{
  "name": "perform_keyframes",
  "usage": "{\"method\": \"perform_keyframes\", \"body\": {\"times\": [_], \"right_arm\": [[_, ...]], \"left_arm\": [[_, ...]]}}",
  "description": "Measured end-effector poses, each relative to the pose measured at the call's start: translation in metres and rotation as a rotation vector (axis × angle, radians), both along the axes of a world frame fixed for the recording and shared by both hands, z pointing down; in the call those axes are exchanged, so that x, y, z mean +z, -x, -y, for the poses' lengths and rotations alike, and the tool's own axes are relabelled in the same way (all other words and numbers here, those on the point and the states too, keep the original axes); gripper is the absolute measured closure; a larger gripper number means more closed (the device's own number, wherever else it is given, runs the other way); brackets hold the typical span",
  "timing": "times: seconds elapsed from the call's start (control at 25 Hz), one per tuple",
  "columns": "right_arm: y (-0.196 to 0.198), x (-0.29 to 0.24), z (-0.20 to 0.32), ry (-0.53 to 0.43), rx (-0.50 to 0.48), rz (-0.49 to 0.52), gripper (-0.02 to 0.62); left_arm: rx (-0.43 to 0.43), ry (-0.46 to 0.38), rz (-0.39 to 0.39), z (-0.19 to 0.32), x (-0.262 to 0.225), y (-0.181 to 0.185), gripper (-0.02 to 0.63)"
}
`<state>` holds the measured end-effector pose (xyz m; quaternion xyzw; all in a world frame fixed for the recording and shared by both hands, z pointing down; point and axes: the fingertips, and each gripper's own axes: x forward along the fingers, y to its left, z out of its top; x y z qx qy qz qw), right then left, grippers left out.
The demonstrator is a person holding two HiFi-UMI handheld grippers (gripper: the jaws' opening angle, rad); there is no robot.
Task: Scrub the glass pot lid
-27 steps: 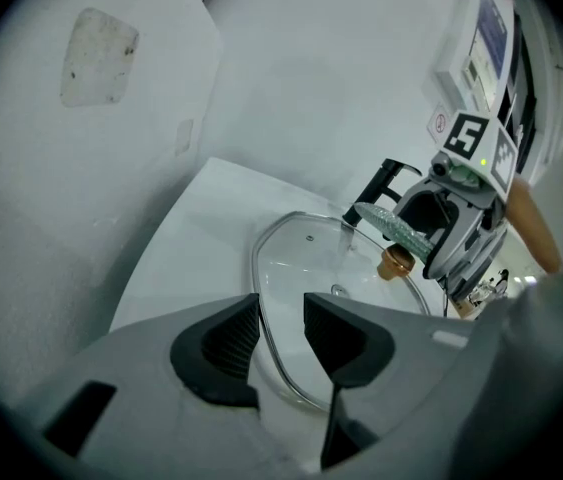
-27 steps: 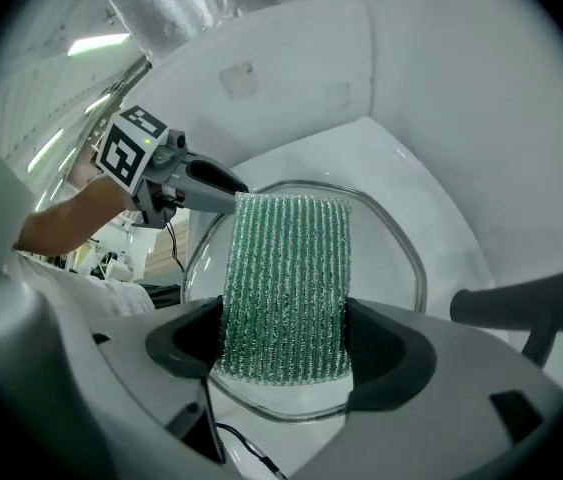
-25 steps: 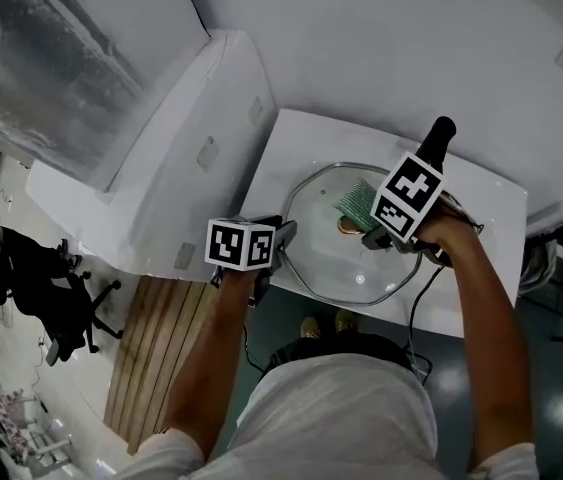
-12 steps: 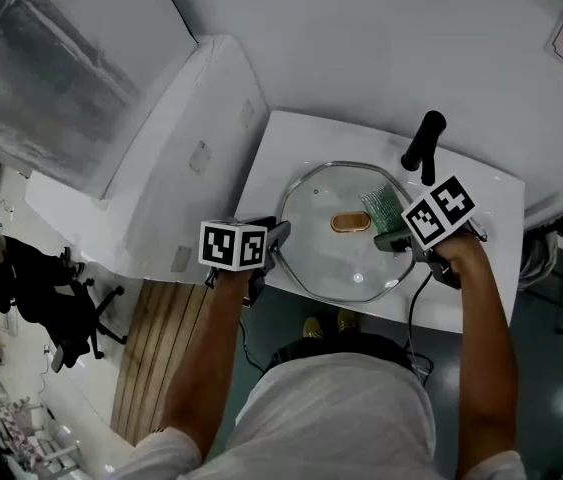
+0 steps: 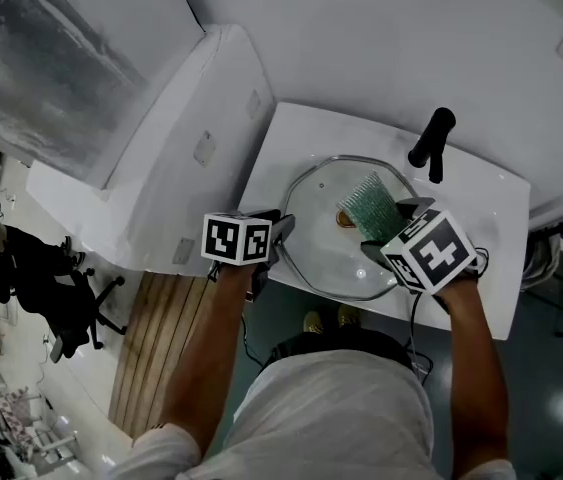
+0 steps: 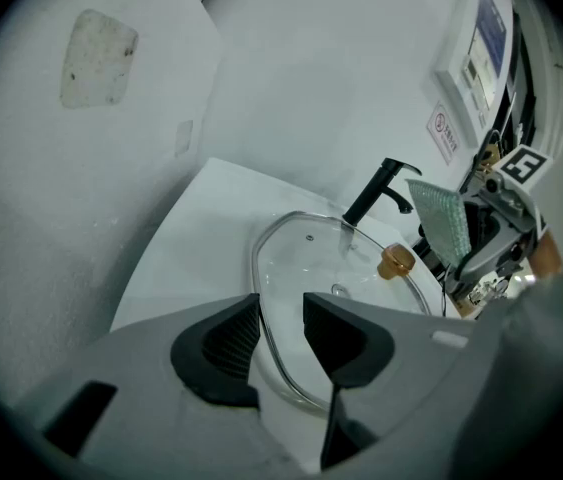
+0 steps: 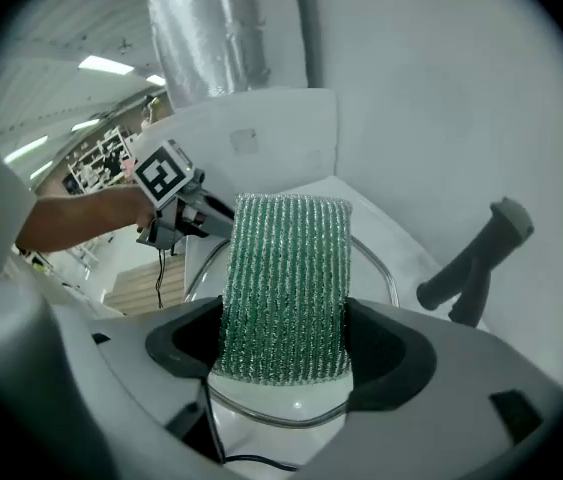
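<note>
Right gripper clamped on one green scrub pad, held just above the glass pot lid, near its knob. Left gripper: jaws apart at lid's left rim, which shows in the gap. Lid flat on white desk. Count: one lid, one pad, one black tap.

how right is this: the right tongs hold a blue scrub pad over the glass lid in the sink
Not quite: the scrub pad is green, not blue, as the right gripper view shows. The right tongs do hold it over the glass lid in the sink.
</note>
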<state>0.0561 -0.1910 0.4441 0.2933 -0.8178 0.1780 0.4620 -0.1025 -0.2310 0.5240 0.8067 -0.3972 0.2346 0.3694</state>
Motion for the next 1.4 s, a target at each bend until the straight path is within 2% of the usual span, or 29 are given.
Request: {"method": "perform_keyframes", "body": {"times": [0.24, 0.44, 0.72, 1.0, 1.16, 1.4], "right_arm": [[0.045, -0.003, -0.019, -0.119, -0.191, -0.153, 0.247], [0.062, 0.016, -0.034, -0.178, -0.341, -0.303, 0.247], [0.069, 0.045, -0.043, -0.203, -0.447, -0.446, 0.247], [0.058, 0.044, -0.041, -0.268, -0.451, -0.477, 0.247], [0.040, 0.040, -0.038, -0.301, -0.423, -0.430, 0.247], [0.006, 0.040, -0.036, -0.366, -0.440, -0.356, 0.247]], "left_arm": [[0.001, -0.004, -0.005, 0.000, -0.001, 0.000, 0.459], [-0.001, -0.009, -0.009, 0.000, -0.001, -0.001, 0.459], [0.001, -0.007, -0.010, -0.001, -0.001, 0.000, 0.459], [-0.005, -0.012, -0.007, -0.001, -0.001, 0.000, 0.460], [-0.006, -0.013, -0.005, 0.000, -0.001, 0.001, 0.460], [-0.005, -0.012, 0.002, 0.000, 0.000, 0.000, 0.460]]}}
